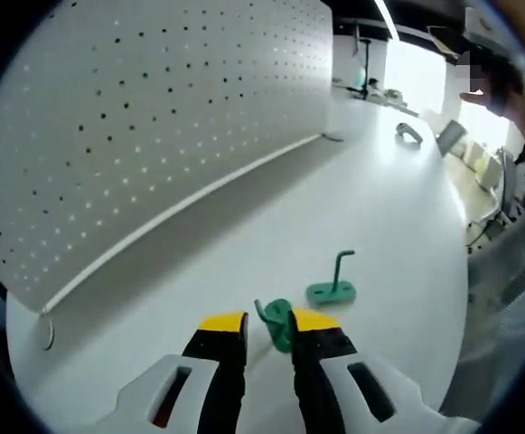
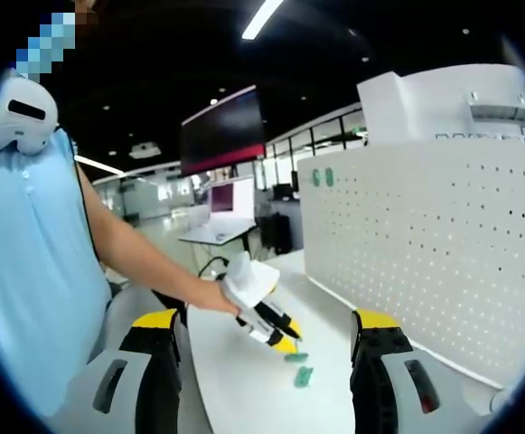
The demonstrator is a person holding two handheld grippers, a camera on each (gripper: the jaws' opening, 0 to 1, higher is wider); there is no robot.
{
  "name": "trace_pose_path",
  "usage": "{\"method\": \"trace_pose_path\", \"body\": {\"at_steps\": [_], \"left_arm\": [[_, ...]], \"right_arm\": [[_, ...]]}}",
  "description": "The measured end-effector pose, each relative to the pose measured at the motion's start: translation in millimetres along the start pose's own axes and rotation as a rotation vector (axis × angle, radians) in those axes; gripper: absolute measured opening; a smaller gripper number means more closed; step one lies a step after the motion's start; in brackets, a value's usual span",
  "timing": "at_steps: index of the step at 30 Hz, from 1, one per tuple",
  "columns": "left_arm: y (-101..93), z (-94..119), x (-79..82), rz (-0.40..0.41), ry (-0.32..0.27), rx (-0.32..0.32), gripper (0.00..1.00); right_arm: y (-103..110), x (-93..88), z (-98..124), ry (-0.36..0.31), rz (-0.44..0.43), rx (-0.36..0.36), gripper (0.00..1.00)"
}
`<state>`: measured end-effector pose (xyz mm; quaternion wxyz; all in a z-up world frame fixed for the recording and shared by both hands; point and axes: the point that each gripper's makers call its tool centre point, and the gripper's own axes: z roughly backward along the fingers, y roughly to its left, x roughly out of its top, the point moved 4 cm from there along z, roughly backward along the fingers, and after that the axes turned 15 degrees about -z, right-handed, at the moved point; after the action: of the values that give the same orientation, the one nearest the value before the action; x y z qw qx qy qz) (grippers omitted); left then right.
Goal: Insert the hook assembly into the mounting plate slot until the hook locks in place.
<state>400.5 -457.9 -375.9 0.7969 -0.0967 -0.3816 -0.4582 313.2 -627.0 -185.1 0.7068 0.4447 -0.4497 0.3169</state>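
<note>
green hook parts on a white table, beside a perforated white panel

green plastic at the centre of the left gripper view: a small hook piece (image 1: 277, 323) sits just ahead of the left gripper (image 1: 269, 323), touching the inner edge of the right-hand yellow-tipped jaw, with an open gap between it and the left-hand jaw. jaws narrowly apart; cannot tell whether actually pinching the piece or only resting against it. a little farther along the white table (image 1: 370, 208), a second green part (image 1: 333, 286): a flat base lying on the surface with a thin bent post standing upright from it, close to the first piece but apart. along the left of that view, a large white pegboard panel (image 1: 154, 117) standing upright on the table, dotted with rows of small holes. near the far end of the table, a small grey handle-shaped object (image 1: 409, 132).

in the right gripper view, the right gripper (image 2: 267, 348) held up off the table with its two yellow-tipped jaws spread wide, nothing between them. between those jaws and farther off, the left gripper (image 2: 285, 345) seen from outside, held in a person's hand (image 2: 226, 294), tips pointed down at the table just above the two small green pieces (image 2: 300, 369). person's light blue shirt (image 2: 18, 271) at the left, bare forearm reaching in. same pegboard panel (image 2: 425, 253) at the right, with two small green items (image 2: 322, 177) mounted near its top corner.
</note>
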Motion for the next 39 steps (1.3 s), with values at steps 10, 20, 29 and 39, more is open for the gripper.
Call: {"method": "trace_pose_path", "body": {"at_steps": [10,20,29,39], "left_arm": [[-2.0,-2.8,-0.1,0.009,0.011,-0.014,0.16],[-1.4,-5.1,0.0,0.018,0.018,-0.021,0.13],[-0.5,-4.7,-0.5,0.012,0.027,-0.023,0.09],[1.2,-3.3,0.0,0.003,0.023,-0.02,0.03]], "right_arm": [[0.1,-0.5,0.2,0.004,-0.001,-0.004,0.78],[-1.3,-2.8,2.1,0.011,0.001,-0.017,0.78],[-2.4,-3.3,1.1,0.011,-0.001,-0.014,0.78],[-3.2,-3.2,-0.3,0.011,-0.003,-0.009,0.78]]}}
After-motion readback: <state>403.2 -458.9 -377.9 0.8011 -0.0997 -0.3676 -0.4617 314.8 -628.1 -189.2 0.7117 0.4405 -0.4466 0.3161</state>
